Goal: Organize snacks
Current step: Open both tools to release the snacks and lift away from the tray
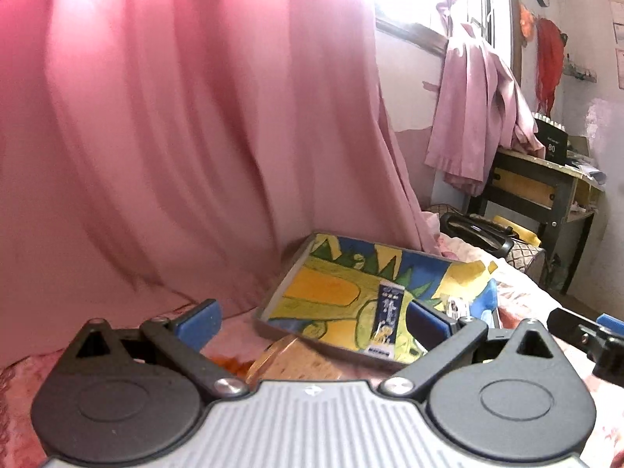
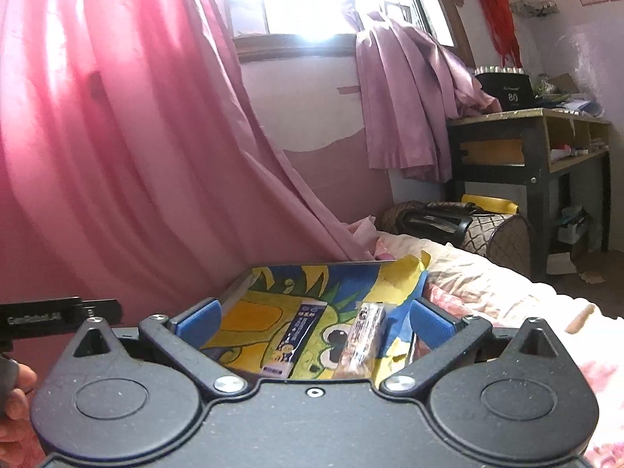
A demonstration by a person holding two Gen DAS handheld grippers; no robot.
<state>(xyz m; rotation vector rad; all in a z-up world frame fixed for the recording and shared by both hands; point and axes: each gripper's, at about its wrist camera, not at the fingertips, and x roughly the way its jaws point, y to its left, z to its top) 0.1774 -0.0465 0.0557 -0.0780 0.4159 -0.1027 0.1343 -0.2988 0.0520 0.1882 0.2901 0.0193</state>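
Note:
A shallow grey tray (image 1: 273, 292) with a yellow, blue and green cartoon lining lies on the bed; it also shows in the right wrist view (image 2: 234, 288). A dark blue snack stick (image 1: 386, 319) lies in it, also seen in the right wrist view (image 2: 296, 335). A clear-wrapped snack bar (image 2: 360, 335) lies beside the stick. A clear packet of tan snacks (image 1: 288, 362) lies on the bed just before the tray, under my left gripper (image 1: 312, 319), which is open and empty. My right gripper (image 2: 312, 319) is open and empty over the tray's near side.
A pink curtain (image 1: 175, 136) hangs right behind the tray. The bed has a pink floral cover (image 2: 507, 292). A patterned bag (image 2: 487, 230) lies at the bed's far end, and a dark desk (image 2: 538, 148) with clutter stands beyond it.

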